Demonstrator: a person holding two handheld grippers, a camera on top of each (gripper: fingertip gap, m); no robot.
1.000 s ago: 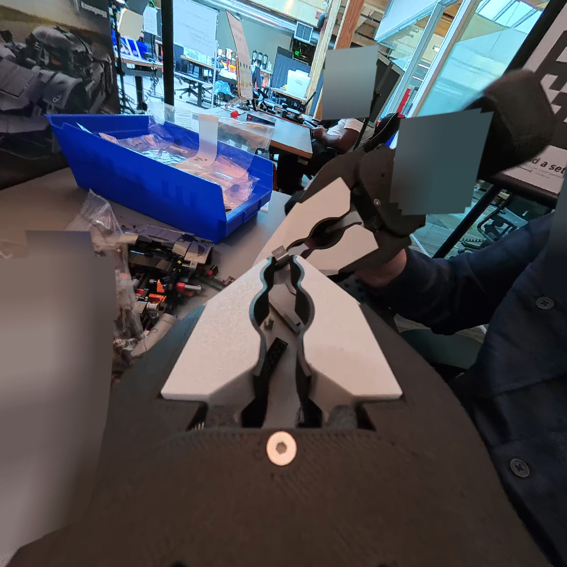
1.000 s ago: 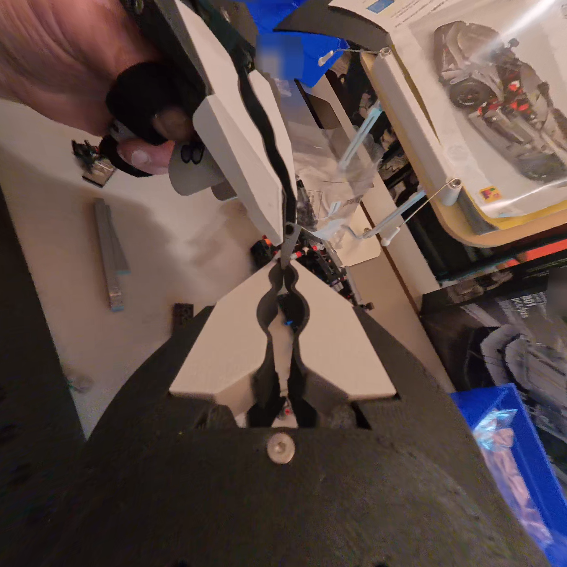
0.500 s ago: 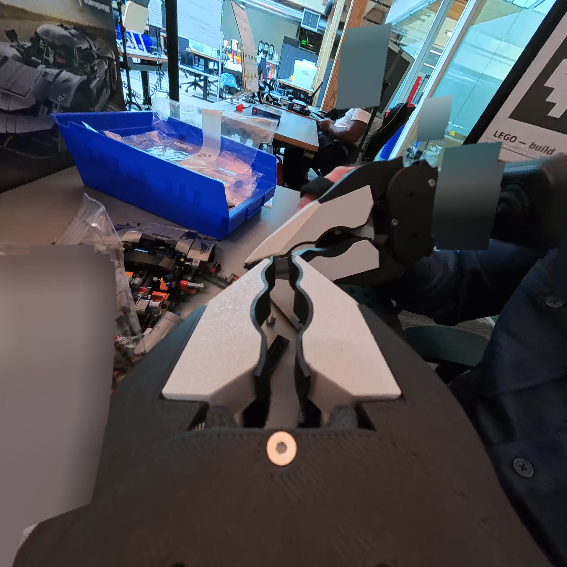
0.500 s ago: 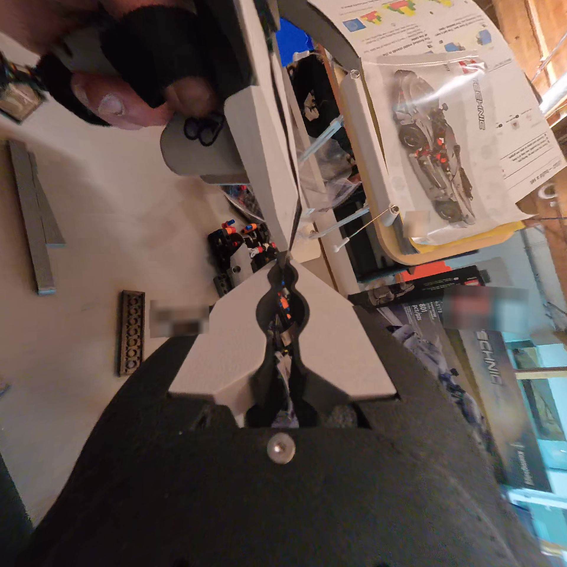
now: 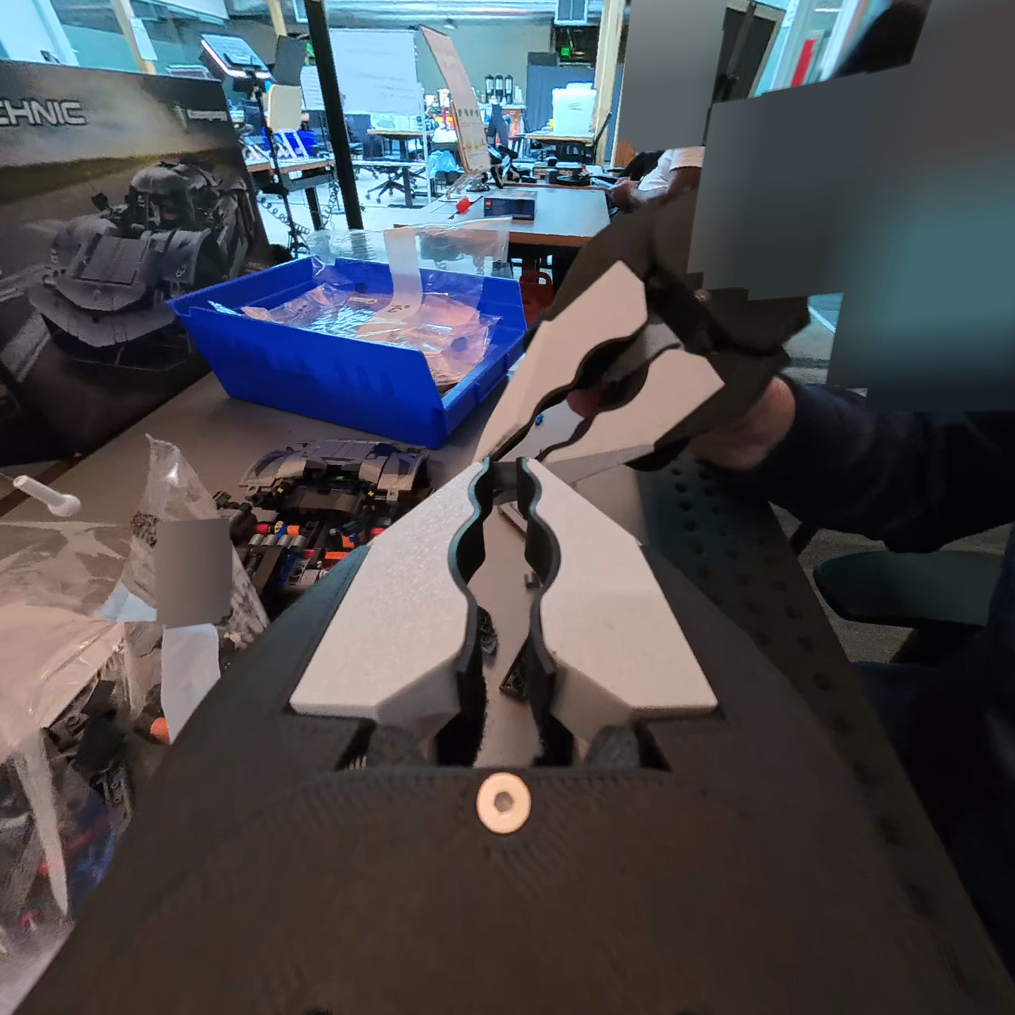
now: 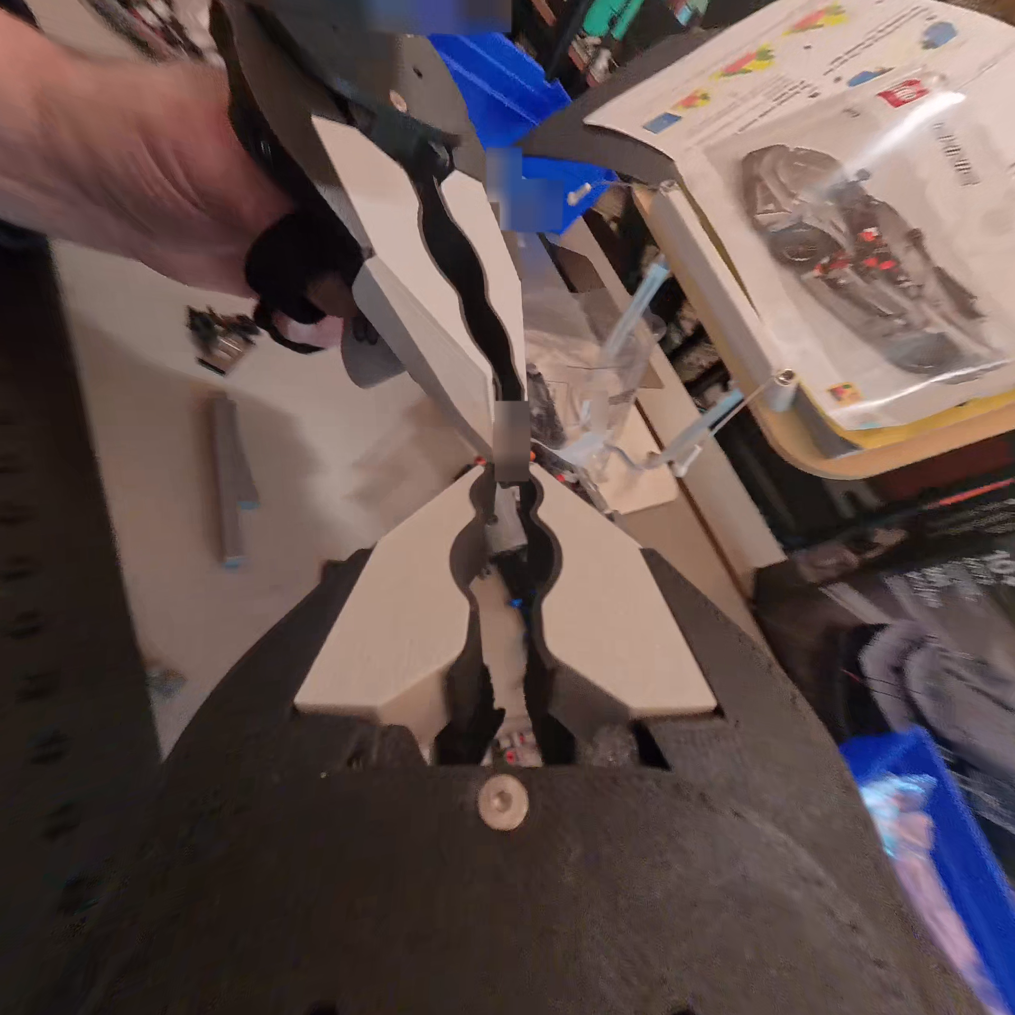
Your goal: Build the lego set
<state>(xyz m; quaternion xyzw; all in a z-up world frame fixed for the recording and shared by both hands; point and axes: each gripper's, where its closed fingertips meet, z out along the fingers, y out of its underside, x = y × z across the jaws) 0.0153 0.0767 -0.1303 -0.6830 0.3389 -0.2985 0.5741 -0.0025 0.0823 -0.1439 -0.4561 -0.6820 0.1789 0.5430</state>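
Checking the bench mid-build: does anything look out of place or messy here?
Nothing looks damaged. It is cluttered, though: torn clear bags lie open beside the half-built car model, and loose pieces are strewn apart on the table, a grey beam and a small dark cluster.

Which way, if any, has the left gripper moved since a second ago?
Yes. The left gripper turned leftward: the blue bin now sits farther right in its view, and more of the lego box shows.

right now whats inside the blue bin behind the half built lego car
The blue bin holds a heap of clear plastic bags and a white paper strip sticking up. The bags cover the bin's floor, so anything under them cannot be seen.
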